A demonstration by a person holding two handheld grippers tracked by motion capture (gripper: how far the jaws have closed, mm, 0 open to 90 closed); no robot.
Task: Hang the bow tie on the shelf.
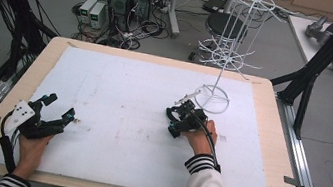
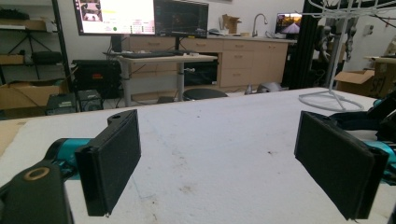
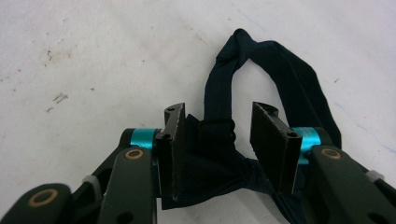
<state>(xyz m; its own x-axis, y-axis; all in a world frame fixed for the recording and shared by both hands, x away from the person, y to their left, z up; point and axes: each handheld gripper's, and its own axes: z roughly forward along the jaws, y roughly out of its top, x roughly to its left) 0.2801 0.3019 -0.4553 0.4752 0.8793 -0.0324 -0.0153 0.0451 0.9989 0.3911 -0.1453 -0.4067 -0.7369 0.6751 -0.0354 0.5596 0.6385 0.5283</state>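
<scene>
I stood at the light wooden counter (image 1: 266,89), which was covered by a large white foam sheet (image 1: 127,102) marked with a few small dark specks. My left tongs (image 1: 62,109) rested low on the near left part of that sheet, held in my left hand (image 1: 32,145), and their two black padded jaws stood wide apart with bare sheet between them, as my left gripper view made plain. My right tongs (image 1: 174,119) lay toward the middle right of the sheet in my right hand (image 1: 203,139), the striped cuff of my sleeve (image 1: 201,164) just behind. In my right gripper view a dark navy fabric bow tie (image 3: 219,154) with its looped neck strap lay flat on the sheet, its knot sitting between my right jaws. Those jaws were parted, one on each side of the knot, with a gap on both sides, so they had not clamped on it. The strap curved away from the knot in a loop past the jaw tips. Just beyond my right tongs stood a tall white wire display rack (image 1: 221,56) on a round ring base, near the far right of the sheet, well apart from my left tongs.
</scene>
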